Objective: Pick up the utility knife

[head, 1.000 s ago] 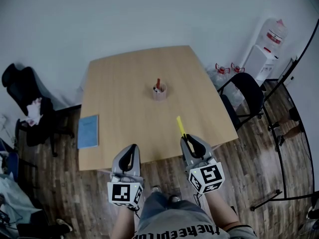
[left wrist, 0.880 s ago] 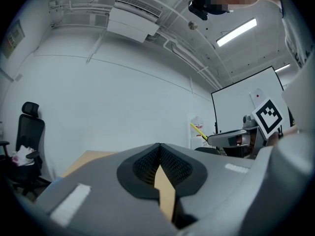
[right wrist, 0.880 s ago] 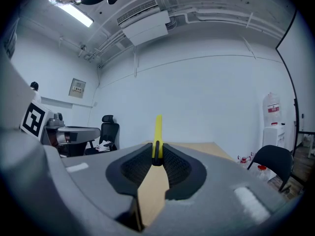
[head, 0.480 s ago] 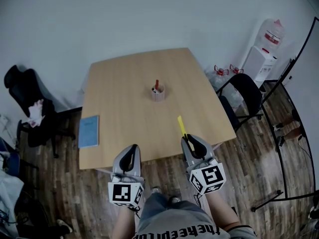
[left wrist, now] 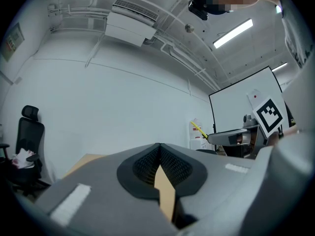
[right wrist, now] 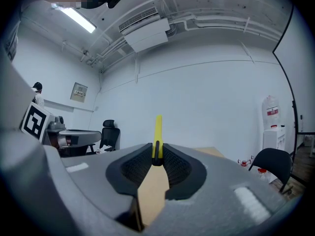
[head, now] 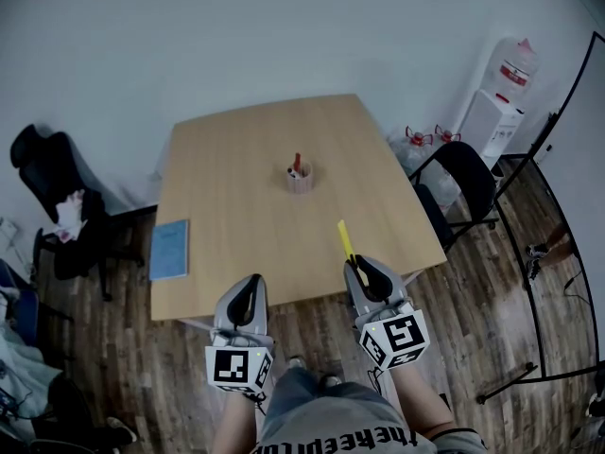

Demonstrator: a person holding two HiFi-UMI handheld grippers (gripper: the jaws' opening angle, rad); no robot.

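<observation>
My right gripper (head: pixel 358 269) is shut on the yellow utility knife (head: pixel 345 240), which sticks out forward over the table's near right part. In the right gripper view the utility knife (right wrist: pixel 158 134) stands upright between the pads, pinched at the right gripper's tips (right wrist: pixel 157 157). My left gripper (head: pixel 248 287) hovers at the table's near edge, shut with nothing in it; in its own view the left gripper (left wrist: pixel 159 156) has its jaw tips touching.
The wooden table (head: pixel 236 159) carries a pink pen cup (head: pixel 300 177) at its middle and a blue notebook (head: pixel 170 249) at the near left. A black chair (head: pixel 468 185) stands right of the table, another chair (head: pixel 57 197) at the left, a water dispenser (head: pixel 501 102) at the back right.
None of the grippers has visibly shifted; the head view tilted slightly, so the table and cup sit a little higher in the picture.
</observation>
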